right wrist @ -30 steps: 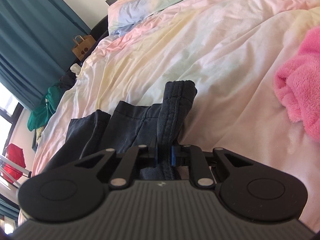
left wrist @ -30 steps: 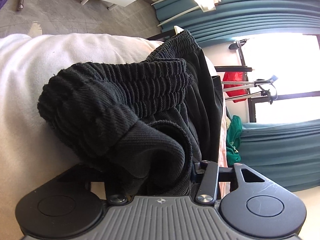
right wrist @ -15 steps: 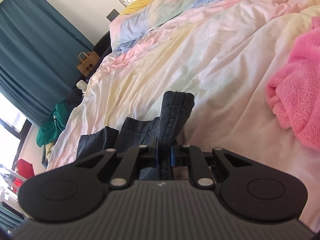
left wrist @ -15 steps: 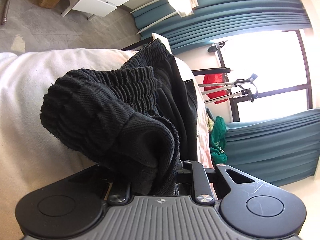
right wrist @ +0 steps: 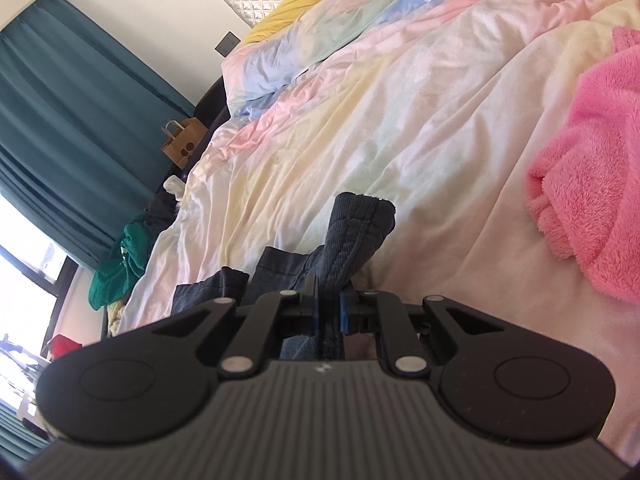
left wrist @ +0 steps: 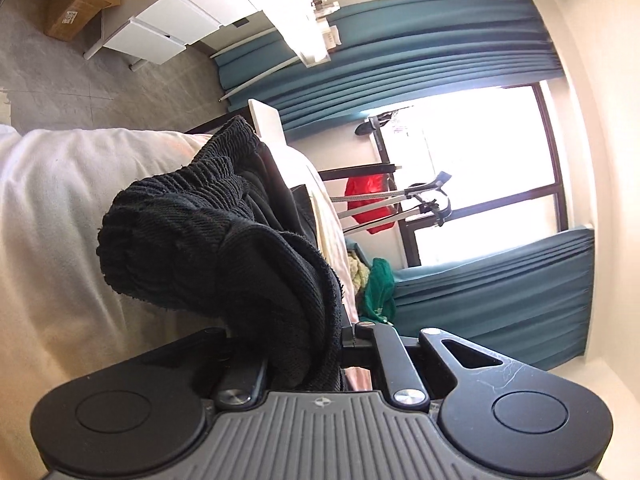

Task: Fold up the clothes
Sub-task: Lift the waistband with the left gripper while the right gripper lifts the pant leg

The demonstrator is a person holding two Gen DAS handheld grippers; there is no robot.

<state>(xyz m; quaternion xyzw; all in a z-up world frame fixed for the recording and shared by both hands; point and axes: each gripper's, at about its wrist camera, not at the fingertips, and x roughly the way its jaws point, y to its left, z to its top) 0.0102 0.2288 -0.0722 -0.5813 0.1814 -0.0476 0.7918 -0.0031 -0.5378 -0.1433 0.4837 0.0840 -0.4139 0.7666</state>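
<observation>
Trousers (left wrist: 224,264), black and ribbed at the elastic waistband, are lying along the edge of the bed (left wrist: 52,208) and bunching up at the near end. Left claw (left wrist: 304,344) is clamping a thick wad of that waistband, its jaws drawn in tight around the cloth. Right claw (right wrist: 328,312) is pinching a seamed hem corner of the same dark garment (right wrist: 356,232), blue pads (right wrist: 313,308) pressing on both faces of it, with the rest of the leg trailing down onto the bed toward the window side.

Risks from here, as judgement:
- Left grip is taking a bulky, doubled-over fold, not a single clean edge. Layers may be slipping out unevenly under tension, and the fold line would be ending up crooked.
- Right grip is sitting close to the very tip of the hem; a sharp pull away from the bed could be tearing it free.
- Garment is hanging at the bed's edge, floor (left wrist: 80,80) just beyond. A lost grip on either side is likely dropping it off the bed.
- Pink fleece (right wrist: 592,184) is lying on the bed, near the hem corner on the side away from the window; a wide sweep could be dragging into it.
- Duvet (right wrist: 400,100) is rumpled, so the laid cloth may be wrinkling
</observation>
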